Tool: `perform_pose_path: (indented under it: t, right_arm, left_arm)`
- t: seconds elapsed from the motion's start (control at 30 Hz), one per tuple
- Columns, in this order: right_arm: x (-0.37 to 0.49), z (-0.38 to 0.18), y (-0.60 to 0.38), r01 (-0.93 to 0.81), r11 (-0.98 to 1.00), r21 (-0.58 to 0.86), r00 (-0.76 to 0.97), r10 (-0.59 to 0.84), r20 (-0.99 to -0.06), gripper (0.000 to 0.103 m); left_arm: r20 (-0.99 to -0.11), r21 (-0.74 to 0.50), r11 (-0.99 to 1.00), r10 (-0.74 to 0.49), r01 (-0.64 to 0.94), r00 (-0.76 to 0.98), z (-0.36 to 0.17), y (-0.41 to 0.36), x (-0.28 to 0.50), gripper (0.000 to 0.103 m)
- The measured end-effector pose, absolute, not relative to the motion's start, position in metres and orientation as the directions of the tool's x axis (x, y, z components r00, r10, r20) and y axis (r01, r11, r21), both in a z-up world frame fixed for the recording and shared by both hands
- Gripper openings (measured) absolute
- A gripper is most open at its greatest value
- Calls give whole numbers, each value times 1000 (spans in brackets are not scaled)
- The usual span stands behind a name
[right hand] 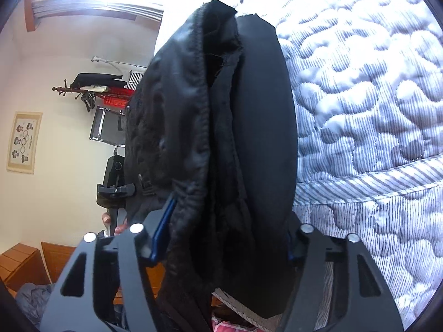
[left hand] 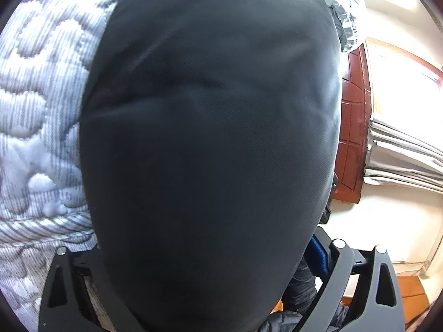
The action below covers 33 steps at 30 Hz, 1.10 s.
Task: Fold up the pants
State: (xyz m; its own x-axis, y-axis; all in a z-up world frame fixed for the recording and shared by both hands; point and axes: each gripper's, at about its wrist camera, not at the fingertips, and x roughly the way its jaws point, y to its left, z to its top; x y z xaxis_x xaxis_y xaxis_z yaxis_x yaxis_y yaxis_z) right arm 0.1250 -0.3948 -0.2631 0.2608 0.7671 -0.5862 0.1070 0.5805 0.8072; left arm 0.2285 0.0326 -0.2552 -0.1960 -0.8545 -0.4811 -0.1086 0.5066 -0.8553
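A home bedroom: a quilted striped mattress (right hand: 360,96), a coat rack (right hand: 83,90), a framed picture (right hand: 24,141), and curtains (left hand: 404,152).

Daylight blows out the window (left hand: 409,63) and upper wall; black pants (left hand: 210,138) close to lens look soft, detail lost; strong fisheye bending, dark corners.

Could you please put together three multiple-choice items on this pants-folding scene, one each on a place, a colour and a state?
1. What lies under the pants?
A. a quilted mattress
B. a tiled floor
C. a glass table

2. What colour are the pants?
A. red
B. black
C. yellow

3. What sits between the fingers of the right gripper?
A. nothing
B. a towel
C. bunched pants fabric

Answers: 1 A, striped quilting shows beside the cloth; 2 B, the fabric is dark throughout; 3 C, the folds fill the gap.
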Motion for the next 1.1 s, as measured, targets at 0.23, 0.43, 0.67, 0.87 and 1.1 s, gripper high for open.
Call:
perform_pose_path:
  t: [0.23, 0.43, 0.67, 0.87, 1.1]
  right_arm:
    - [120, -243, -376, 84, 625, 776, 281, 732, -620, 48]
    - [117, -230, -359, 74, 662, 746, 291, 701, -651, 47]
    - [118, -226, -352, 84, 671, 737, 297, 689, -661, 47]
    - [120, -221, -349, 73, 683, 727, 303, 679, -669, 47]
    - [118, -214, -349, 56, 693, 718, 318, 670, -671, 47]
  left_arm:
    - [-506, -848, 522, -849, -94, -152, -237, 37, 229, 74]
    - [-522, -843, 533, -844, -71, -125, -234, 38, 233, 54]
    - [-529, -843, 535, -843, -49, -100, -229, 35, 222, 42]
    - [-519, -852, 522, -851, -31, -82, -232, 34, 220, 36]
    - [-496, -868, 497, -867, -8, -56, -230, 43, 204, 34]
